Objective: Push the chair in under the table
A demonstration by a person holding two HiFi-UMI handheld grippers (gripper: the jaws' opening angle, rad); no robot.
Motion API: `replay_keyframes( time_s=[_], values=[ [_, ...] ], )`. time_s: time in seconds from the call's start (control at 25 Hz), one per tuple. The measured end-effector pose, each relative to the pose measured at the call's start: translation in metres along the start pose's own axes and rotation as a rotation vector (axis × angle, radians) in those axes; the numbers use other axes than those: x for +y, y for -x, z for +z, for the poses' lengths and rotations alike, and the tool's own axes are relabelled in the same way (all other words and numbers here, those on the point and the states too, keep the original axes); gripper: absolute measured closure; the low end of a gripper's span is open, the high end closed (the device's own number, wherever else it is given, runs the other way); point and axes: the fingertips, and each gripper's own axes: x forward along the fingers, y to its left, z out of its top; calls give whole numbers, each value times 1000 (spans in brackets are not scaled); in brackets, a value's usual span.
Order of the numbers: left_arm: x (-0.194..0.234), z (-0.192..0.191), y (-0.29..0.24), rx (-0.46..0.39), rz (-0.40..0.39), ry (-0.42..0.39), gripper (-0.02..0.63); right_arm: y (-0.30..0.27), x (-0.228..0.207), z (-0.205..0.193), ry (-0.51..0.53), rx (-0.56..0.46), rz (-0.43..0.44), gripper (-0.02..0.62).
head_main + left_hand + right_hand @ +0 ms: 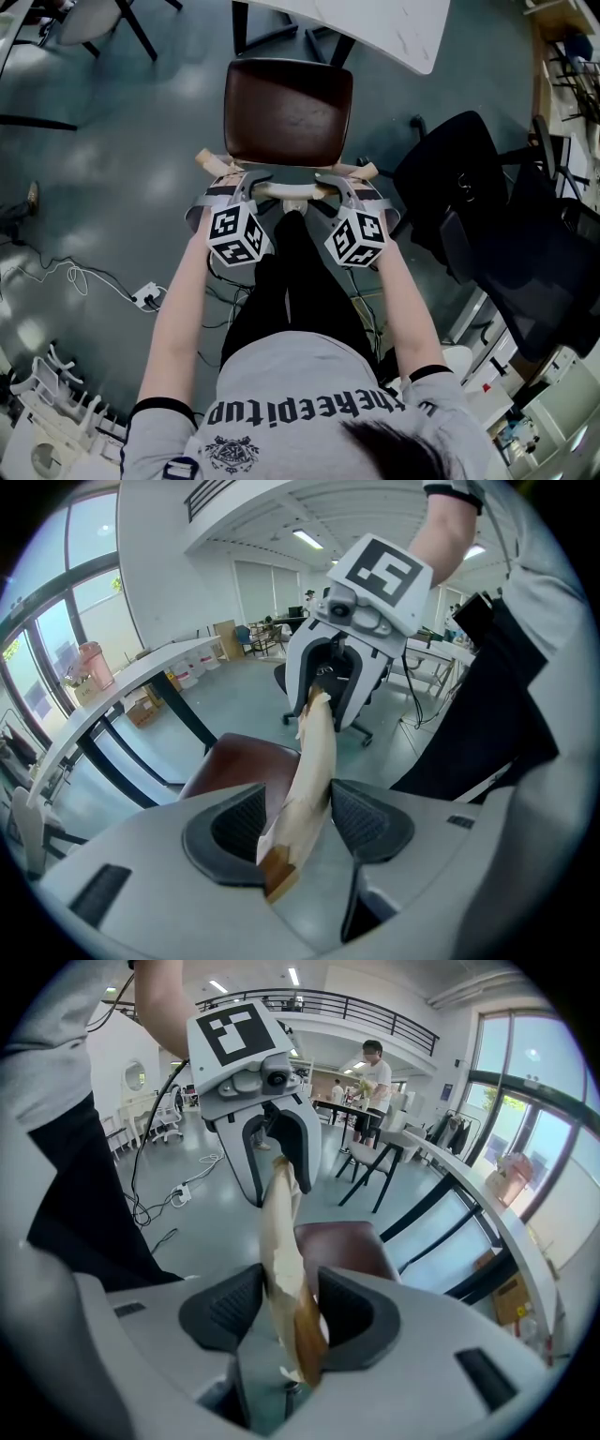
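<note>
The chair has a dark brown seat [288, 111] and a pale curved wooden backrest [286, 190]. It stands in front of the white table [375, 23], and the seat's far edge reaches the table's edge. My left gripper [246, 178] is shut on the backrest's left end and my right gripper [339, 180] on its right end. In the left gripper view the wooden backrest [314, 752] fills the gap of my left gripper [298, 803], with the seat [234, 766] beyond. In the right gripper view the backrest [281, 1241] sits likewise in my right gripper [289, 1302].
A black office chair [487, 216] stands close at the right. Cables and a power strip [145, 298] lie on the floor at the left. Black table legs [281, 33] stand behind the seat. Another chair [94, 19] is at the far left, and a person [375, 1072] stands far off.
</note>
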Motion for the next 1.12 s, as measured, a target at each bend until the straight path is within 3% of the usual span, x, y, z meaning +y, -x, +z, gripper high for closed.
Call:
replay_keyframes(
  time_s=[0.6, 1.12],
  values=[
    [39, 6, -10, 6, 6, 18, 377, -9, -40, -1, 17, -2, -2, 403],
    [42, 6, -11, 27, -11, 33, 377, -9, -43, -1, 26, -12, 15, 405]
  ],
)
